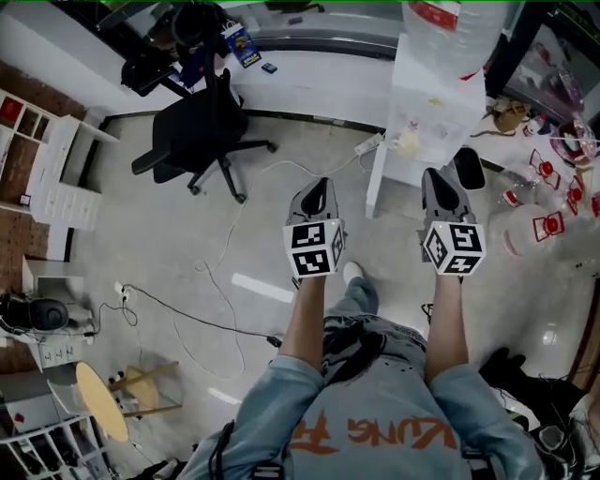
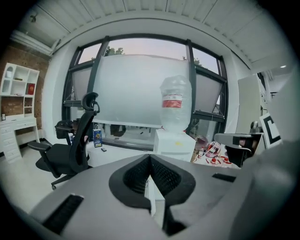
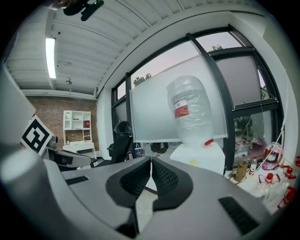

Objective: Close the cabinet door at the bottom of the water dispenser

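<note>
The white water dispenser (image 1: 427, 103) stands ahead of me with a clear bottle (image 1: 450, 23) upside down on top. Its lower cabinet door (image 1: 375, 183) sticks out toward me as a narrow white panel seen edge-on at the dispenser's left. My left gripper (image 1: 319, 192) hovers left of that door, apart from it. The right gripper (image 1: 441, 183) is in front of the dispenser's base. Both point forward. In the left gripper view the left gripper (image 2: 150, 157) is shut and empty, facing the dispenser (image 2: 173, 143). The right gripper (image 3: 151, 159) is likewise shut and empty, with the dispenser (image 3: 201, 157) beyond.
A black office chair (image 1: 202, 131) stands to the left on the floor. Cables (image 1: 216, 272) and a power strip (image 1: 367, 143) lie near the door. Bottles with red labels (image 1: 548, 225) crowd the right side. A white shelf (image 1: 56, 178) is at the far left.
</note>
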A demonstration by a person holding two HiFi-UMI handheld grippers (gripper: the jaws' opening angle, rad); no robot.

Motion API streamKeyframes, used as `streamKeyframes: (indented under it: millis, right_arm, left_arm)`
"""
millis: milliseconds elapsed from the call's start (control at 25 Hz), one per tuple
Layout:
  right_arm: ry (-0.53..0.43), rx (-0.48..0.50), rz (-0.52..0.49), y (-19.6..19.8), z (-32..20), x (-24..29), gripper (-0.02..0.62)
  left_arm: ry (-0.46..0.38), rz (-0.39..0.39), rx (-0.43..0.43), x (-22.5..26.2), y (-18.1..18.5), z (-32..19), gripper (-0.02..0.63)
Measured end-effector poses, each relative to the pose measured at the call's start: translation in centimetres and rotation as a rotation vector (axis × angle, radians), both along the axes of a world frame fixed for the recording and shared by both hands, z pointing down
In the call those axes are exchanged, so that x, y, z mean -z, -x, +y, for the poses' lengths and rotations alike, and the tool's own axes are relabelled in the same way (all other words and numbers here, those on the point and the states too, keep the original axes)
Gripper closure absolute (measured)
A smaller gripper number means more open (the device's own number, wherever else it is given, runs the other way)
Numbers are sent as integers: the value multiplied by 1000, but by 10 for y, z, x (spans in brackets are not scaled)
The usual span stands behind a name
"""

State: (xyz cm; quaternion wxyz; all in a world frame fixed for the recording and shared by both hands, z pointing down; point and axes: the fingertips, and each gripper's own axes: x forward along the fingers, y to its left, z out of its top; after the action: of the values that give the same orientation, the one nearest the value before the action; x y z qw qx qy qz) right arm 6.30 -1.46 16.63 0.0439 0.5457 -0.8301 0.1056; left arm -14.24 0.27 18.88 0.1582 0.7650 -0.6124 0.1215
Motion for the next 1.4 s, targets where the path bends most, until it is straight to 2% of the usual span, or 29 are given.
streamKeyframes:
  millis: [320, 520, 720, 920, 1040, 1400]
  right_arm:
    - [102, -33, -9, 11, -52, -42, 565]
    - [176, -25, -4, 17, -58, -73, 564]
    - [233, -56, -36, 1, -62, -107, 563]
    - [290, -29, -79, 1, -72, -158, 564]
    - [323, -44, -97, -6, -78, -186, 563]
    - [419, -10, -16, 1, -57, -268, 564]
  left_arm:
    - [111, 20, -43, -53, 2, -48, 598]
    - [199, 43, -50, -88, -3, -50, 598]
    - [260, 22, -78, -117, -20, -52, 598]
    - [298, 5, -34, -149, -23, -52, 598]
    - [327, -9, -43, -166, -31, -48, 598]
    - [416, 12, -68, -244, -39, -39, 598]
